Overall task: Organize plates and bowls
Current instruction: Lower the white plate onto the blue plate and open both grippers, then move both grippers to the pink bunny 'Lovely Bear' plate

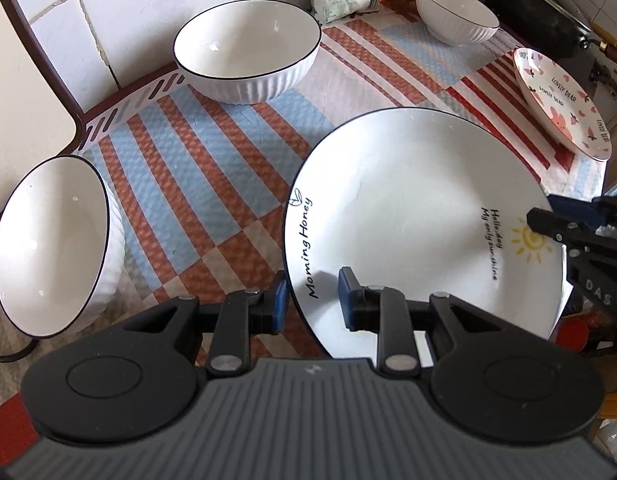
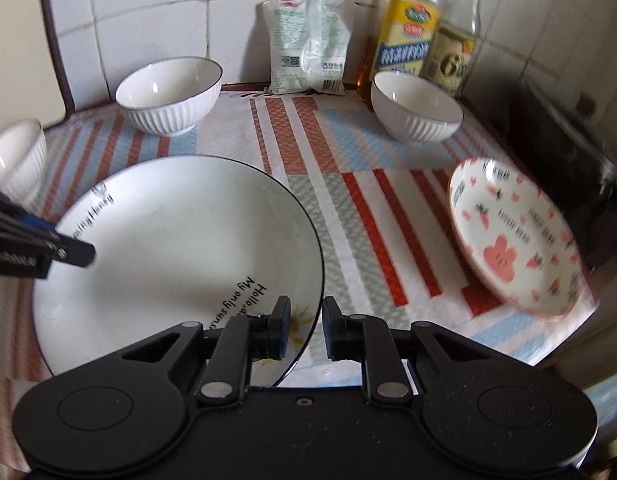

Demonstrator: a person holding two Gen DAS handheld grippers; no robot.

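Note:
A large white plate point(image 1: 408, 200) with a black rim and printed lettering sits between both grippers, low over the striped cloth. My left gripper point(image 1: 313, 300) is shut on its left rim, one pad outside and one on the inner wall. My right gripper point(image 2: 306, 328) is shut on the opposite rim of the plate point(image 2: 168, 240), beside the yellow sun print. Each view shows the other gripper at the far rim: the right gripper point(image 1: 548, 216) and the left gripper point(image 2: 64, 240). Three white ribbed bowls point(image 1: 248, 48) point(image 1: 48, 240) point(image 1: 456, 12) stand apart on the cloth. A pink-patterned plate point(image 2: 512, 236) lies at the right.
A striped red, blue and white cloth point(image 1: 208, 168) covers the counter. A plastic bag point(image 2: 308, 40) and bottles point(image 2: 408, 32) stand against the tiled back wall. A dark wok point(image 1: 540, 12) sits at the far right. The counter's front edge runs just under the plate.

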